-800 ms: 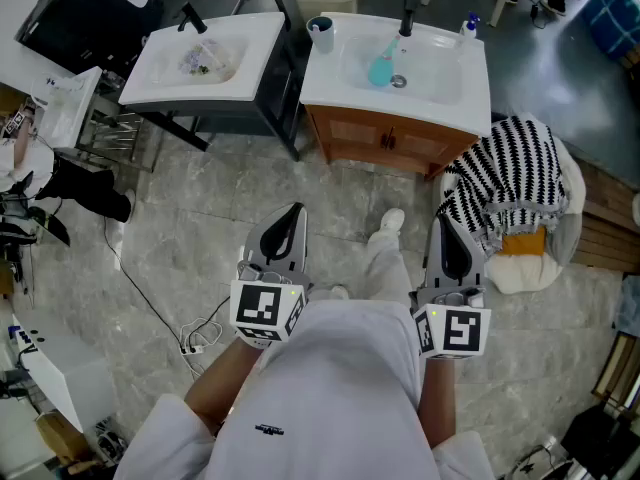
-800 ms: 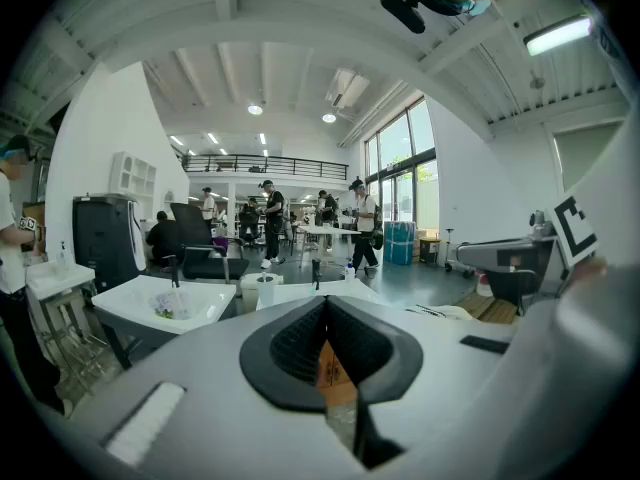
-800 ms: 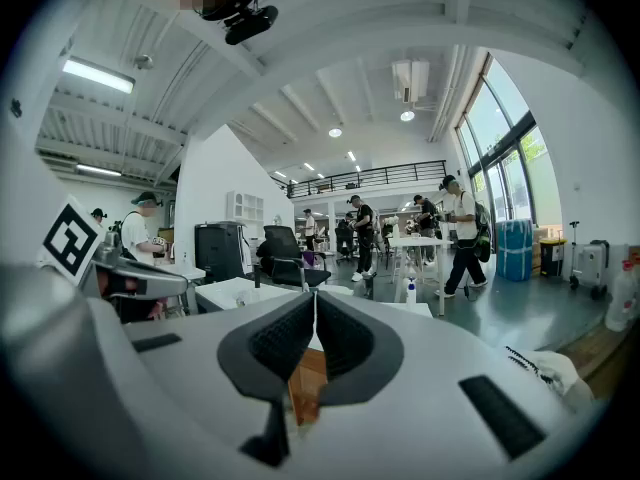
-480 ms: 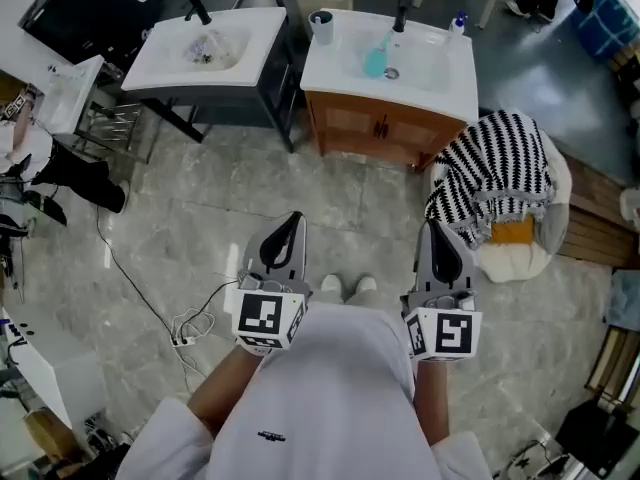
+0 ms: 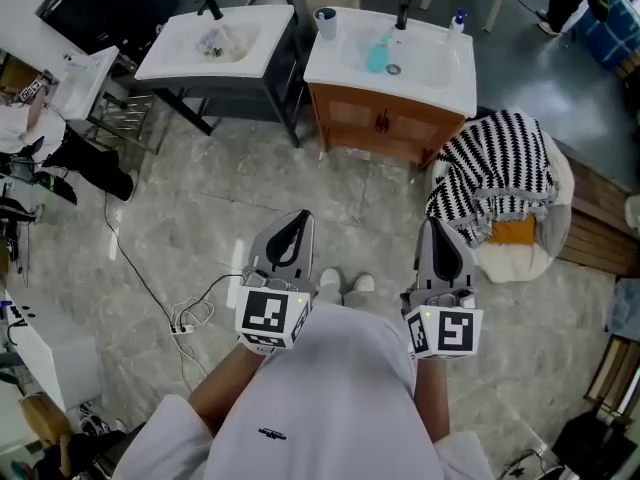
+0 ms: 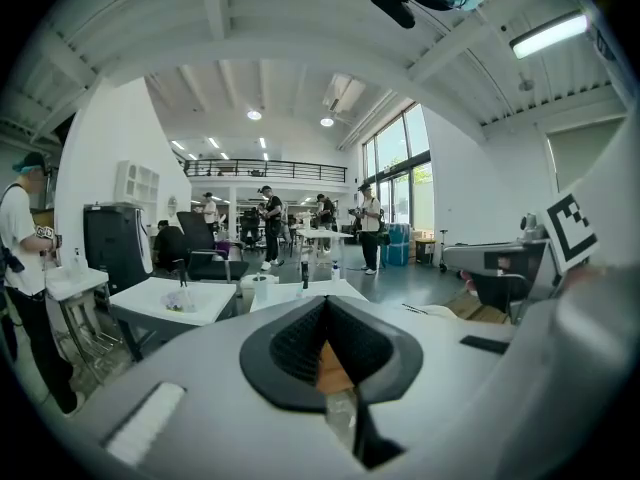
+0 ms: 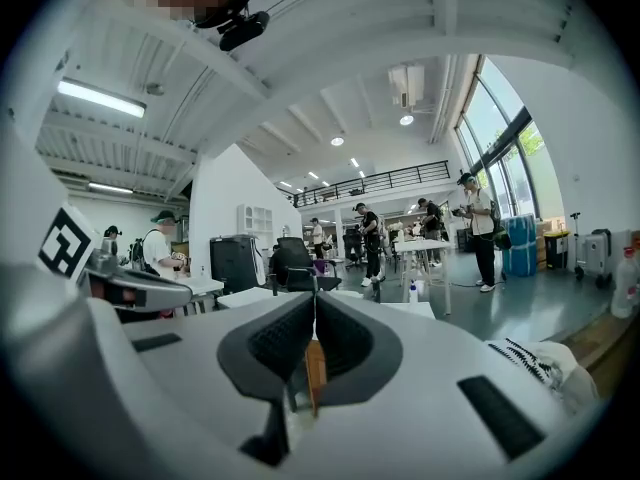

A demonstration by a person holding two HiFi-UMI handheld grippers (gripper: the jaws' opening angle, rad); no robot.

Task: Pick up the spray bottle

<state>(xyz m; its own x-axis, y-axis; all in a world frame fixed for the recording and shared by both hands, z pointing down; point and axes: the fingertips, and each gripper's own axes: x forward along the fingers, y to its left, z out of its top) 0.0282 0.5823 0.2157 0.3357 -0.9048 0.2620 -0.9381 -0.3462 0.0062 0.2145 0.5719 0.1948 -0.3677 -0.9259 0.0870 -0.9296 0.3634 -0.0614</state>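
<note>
1. A grey stone floor (image 5: 200, 198) fills most of the head view, with a thin cable (image 5: 150, 298) trailing across it at the left.
2. The person's white shirt (image 5: 330, 398) takes up the bottom centre, and two pale shoes (image 5: 345, 286) show just ahead of it.
3. Two washstands stand side by side at the top: a white basin on a dark frame (image 5: 165, 68) at the left, and a white-topped wooden cabinet (image 5: 385, 128) at the right.
4. A round pale chair (image 5: 565, 208) sits to the right of the cabinet, draped with a black-and-white striped cloth (image 5: 495, 173).
5. The left gripper (image 5: 297, 218) is held in front of the waist with its tips pointing towards the washstands. In the left gripper view (image 6: 325, 303) its jaws meet at the tip with nothing between them.
6. The right gripper (image 5: 437, 226) is held level beside it. In the right gripper view (image 7: 313, 303) its jaws are pressed together and empty.
7. The teal spray bottle (image 5: 378, 58) lies in the basin on top of the wooden cabinet, well apart from both grippers.
8. A cup (image 5: 325, 20) stands at that top's left back corner, and a small blue-capped bottle (image 5: 458, 20) at its right back corner.
</note>
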